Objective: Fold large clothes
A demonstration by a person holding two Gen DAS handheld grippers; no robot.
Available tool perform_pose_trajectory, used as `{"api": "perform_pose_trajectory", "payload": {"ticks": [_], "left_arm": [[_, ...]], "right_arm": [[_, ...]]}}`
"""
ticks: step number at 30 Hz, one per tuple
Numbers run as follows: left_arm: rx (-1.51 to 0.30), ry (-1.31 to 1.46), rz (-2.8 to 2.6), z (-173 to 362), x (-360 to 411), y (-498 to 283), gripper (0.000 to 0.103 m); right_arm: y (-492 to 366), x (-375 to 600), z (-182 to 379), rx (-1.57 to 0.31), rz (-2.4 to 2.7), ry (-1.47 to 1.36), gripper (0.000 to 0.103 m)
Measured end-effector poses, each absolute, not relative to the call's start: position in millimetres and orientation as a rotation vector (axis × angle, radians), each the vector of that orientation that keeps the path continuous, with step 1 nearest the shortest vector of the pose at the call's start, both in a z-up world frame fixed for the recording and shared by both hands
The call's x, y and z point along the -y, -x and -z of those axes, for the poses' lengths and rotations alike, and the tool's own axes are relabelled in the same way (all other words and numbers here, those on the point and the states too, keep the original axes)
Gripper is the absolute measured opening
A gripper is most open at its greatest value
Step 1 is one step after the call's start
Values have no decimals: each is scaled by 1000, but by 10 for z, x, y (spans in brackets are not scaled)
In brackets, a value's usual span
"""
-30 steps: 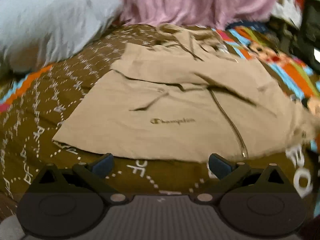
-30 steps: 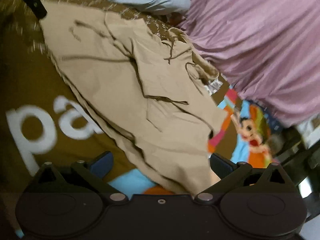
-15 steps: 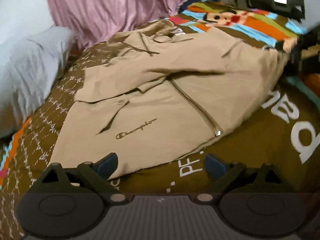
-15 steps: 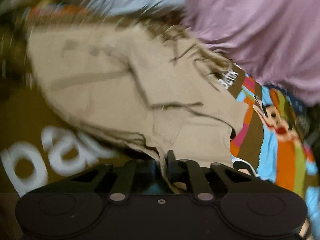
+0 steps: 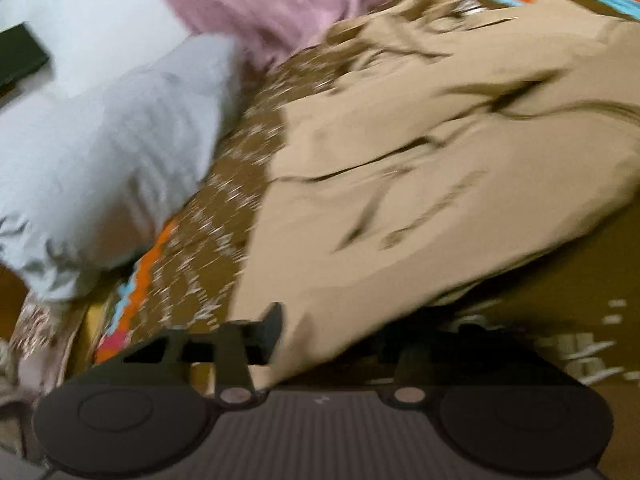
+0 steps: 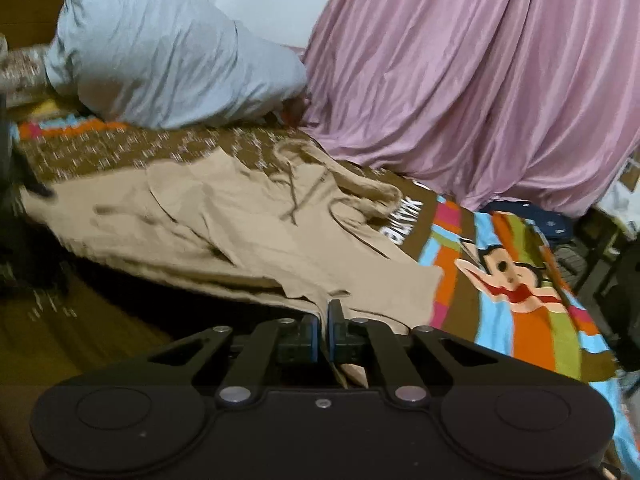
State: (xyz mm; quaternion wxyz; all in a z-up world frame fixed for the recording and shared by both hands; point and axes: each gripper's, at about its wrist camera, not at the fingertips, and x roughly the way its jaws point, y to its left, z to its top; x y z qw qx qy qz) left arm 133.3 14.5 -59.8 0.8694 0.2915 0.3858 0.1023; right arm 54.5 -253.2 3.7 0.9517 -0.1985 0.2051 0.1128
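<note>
Both grippers at the near hem of the tan hoodie on the bed.

My right gripper is clamped tight on the hoodie at its near hem, a pinch of cloth between the pads. My left gripper is closing; hoodie fabric drapes between its jaws and hides one finger, so I cannot tell if the pads press it yet. The hoodie lies spread across the middle of the brown patterned bedspread, hood toward the far edge, near the grey pillow and the pink drape. Left view is motion-blurred.
</note>
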Motion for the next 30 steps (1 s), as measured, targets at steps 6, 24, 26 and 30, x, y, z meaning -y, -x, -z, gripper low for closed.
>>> {"api": "perform_pose_trajectory", "payload": {"ticks": [6, 24, 26, 30], "left_arm": [[-708, -559, -183, 276, -233, -1187, 2], [-802, -387, 164, -264, -236, 125, 17], [-820, -375, 191, -269, -244, 121, 24], [-830, -307, 208, -317, -443, 119, 58]], "right_arm": [[-429, 2508, 253, -444, -206, 427, 2], [747, 2916, -190, -553, -289, 488, 7], [753, 2884, -120, -597, -317, 472, 11], [760, 2894, -167, -617, -347, 435, 30]]}}
